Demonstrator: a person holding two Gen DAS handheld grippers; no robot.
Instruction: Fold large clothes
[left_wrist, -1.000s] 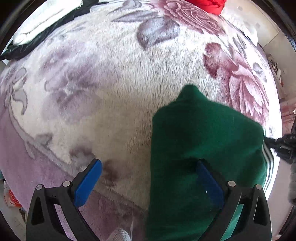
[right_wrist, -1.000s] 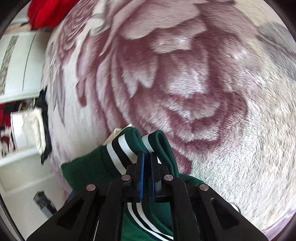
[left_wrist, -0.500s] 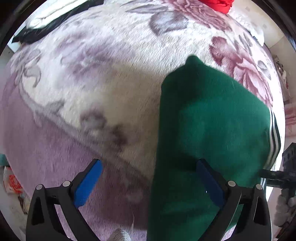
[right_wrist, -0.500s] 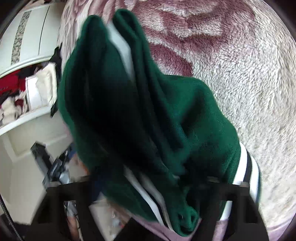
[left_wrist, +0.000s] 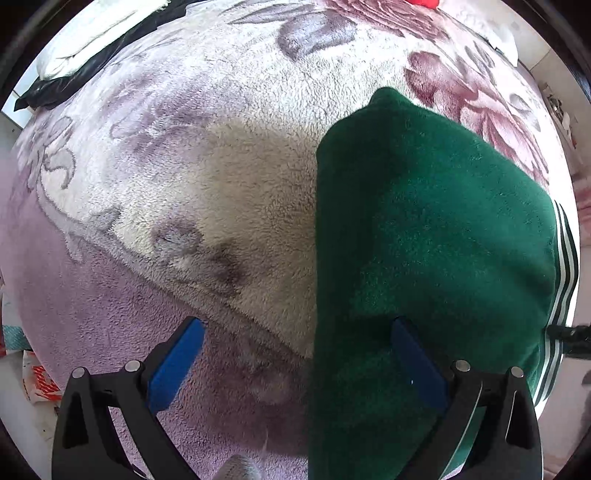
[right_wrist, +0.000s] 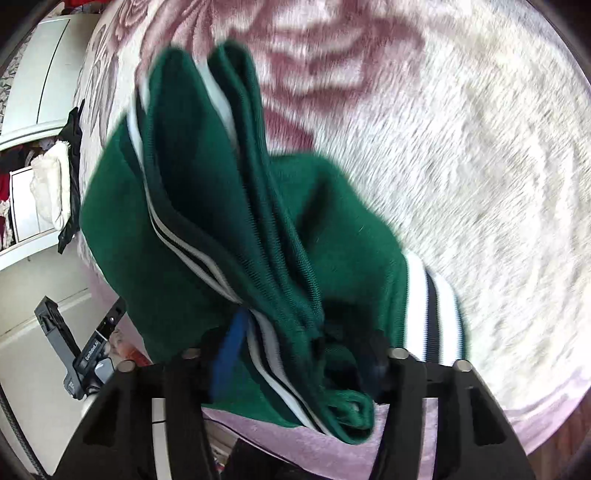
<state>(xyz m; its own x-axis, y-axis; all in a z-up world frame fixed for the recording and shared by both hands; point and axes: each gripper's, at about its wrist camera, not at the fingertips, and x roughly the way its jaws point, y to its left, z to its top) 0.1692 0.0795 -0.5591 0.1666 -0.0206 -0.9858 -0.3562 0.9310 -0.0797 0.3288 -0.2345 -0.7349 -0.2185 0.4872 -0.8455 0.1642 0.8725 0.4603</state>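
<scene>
A folded dark green garment (left_wrist: 424, 240) with white and black striped trim lies on a fluffy floral blanket (left_wrist: 221, 166). My left gripper (left_wrist: 295, 354) is open and empty, low over the blanket; its right finger (left_wrist: 413, 362) rests against the garment's near edge. In the right wrist view the same garment (right_wrist: 229, 229) shows its striped hem and cuffs bunched up. My right gripper (right_wrist: 299, 354) has its jaws apart, with the striped edge lying loosely between them.
White and black clothes (left_wrist: 92, 48) lie at the blanket's far left edge, something red (left_wrist: 424, 3) at the far edge. A white wardrobe (right_wrist: 40, 81) and shelves with clothes (right_wrist: 33, 192) stand beyond the bed. The blanket ends close on the right.
My right gripper was shut on the striped trim and has opened; the fabric now lies loose between its jaws. The left gripper stayed open and shifted slightly over the blanket.
</scene>
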